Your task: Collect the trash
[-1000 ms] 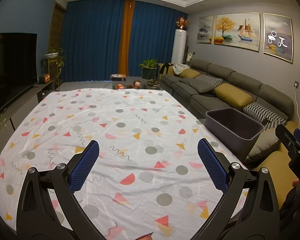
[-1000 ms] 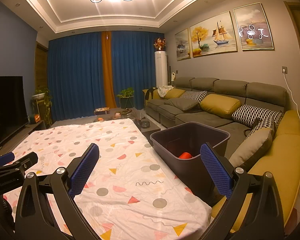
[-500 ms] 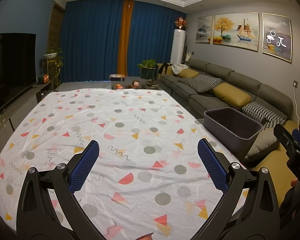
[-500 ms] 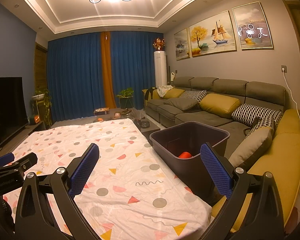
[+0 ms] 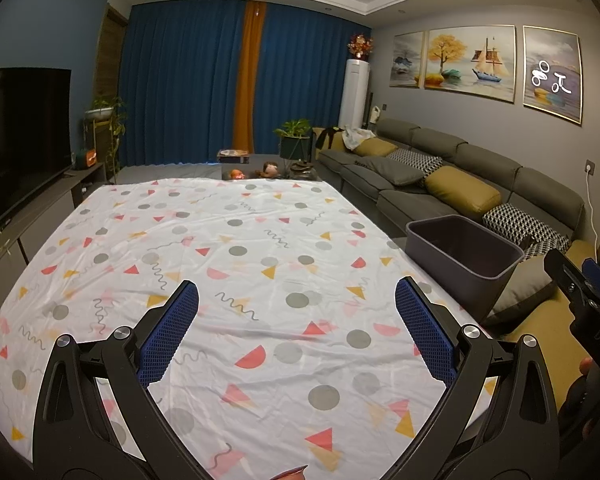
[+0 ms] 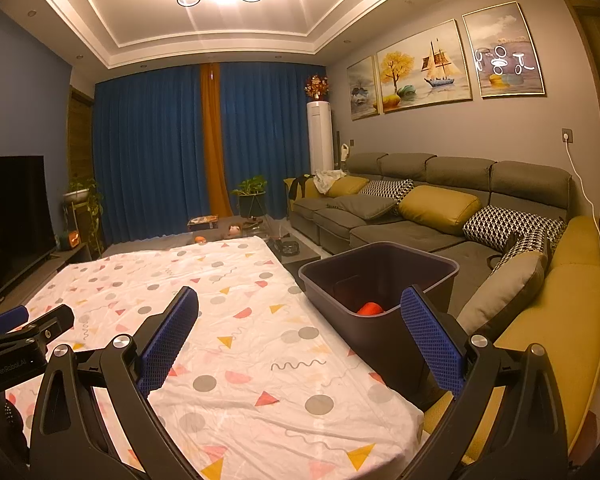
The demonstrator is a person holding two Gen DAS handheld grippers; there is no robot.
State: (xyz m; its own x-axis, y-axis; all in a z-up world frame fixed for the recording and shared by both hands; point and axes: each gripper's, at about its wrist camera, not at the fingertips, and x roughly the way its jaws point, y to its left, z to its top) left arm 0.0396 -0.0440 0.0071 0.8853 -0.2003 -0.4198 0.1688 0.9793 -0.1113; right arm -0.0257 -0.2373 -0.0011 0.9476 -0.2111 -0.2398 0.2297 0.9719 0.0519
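The table (image 5: pixel 260 240), under its patterned cloth, shows no loose litter anywhere across the part in view, from the far left edge to the right. The left gripper (image 5: pixel 297 316) hangs above the cloth with its jaws spread wide and nothing between them. At the very bottom edge of the left wrist view a small reddish shape (image 5: pixel 288 474) peeks in; what it is cannot be told. Further right, the right gripper (image 6: pixel 299 320) is also wide open and empty, held above the table's right side. Just beyond it, the dark bin (image 6: pixel 380 280) stands beside the table, with one orange piece of trash (image 6: pixel 370 309) lying on its bottom. Judging by this, the collecting looks almost or wholly finished.
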